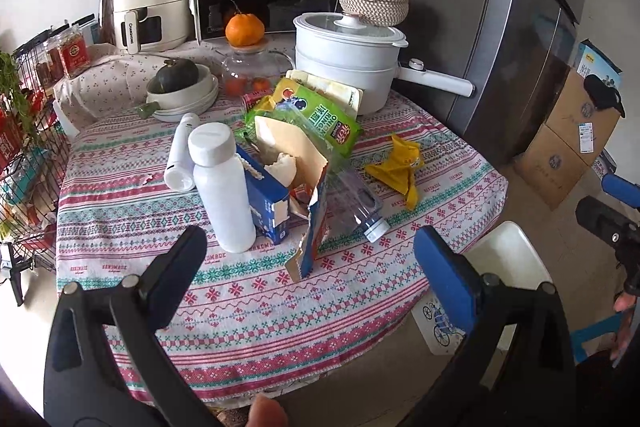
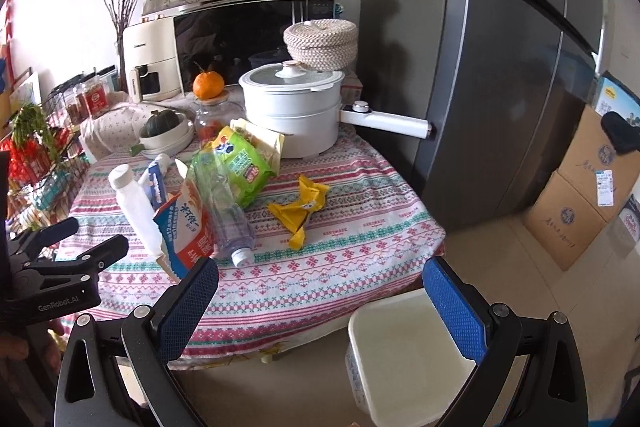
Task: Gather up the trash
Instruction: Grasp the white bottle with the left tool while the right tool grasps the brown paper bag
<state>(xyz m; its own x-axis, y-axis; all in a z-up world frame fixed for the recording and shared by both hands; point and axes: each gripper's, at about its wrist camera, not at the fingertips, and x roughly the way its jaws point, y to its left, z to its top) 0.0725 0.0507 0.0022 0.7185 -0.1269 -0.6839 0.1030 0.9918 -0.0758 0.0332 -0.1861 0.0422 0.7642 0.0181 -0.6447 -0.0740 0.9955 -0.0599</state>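
We hold both grippers, left (image 1: 308, 259) and right (image 2: 320, 291), fingers spread wide and empty; the torn carton (image 1: 312, 211), perhaps milk, stands on the table (image 1: 248, 311) just beyond them

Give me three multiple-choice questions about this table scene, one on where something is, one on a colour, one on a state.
1. Where does the orange sit?
A. on the glass jar's lid
B. inside the white pot
C. on the floor

2. What colour is the crumpled wrapper lying apart from the pile?
A. blue
B. yellow
C. black

3. How is the clear plastic bottle?
A. upright, uncapped
B. crushed flat
C. lying on its side, capped

Answers:
1 A, it rests on the jar lid.
2 B, it is yellow.
3 C, it lies on the tablecloth with its white cap on.
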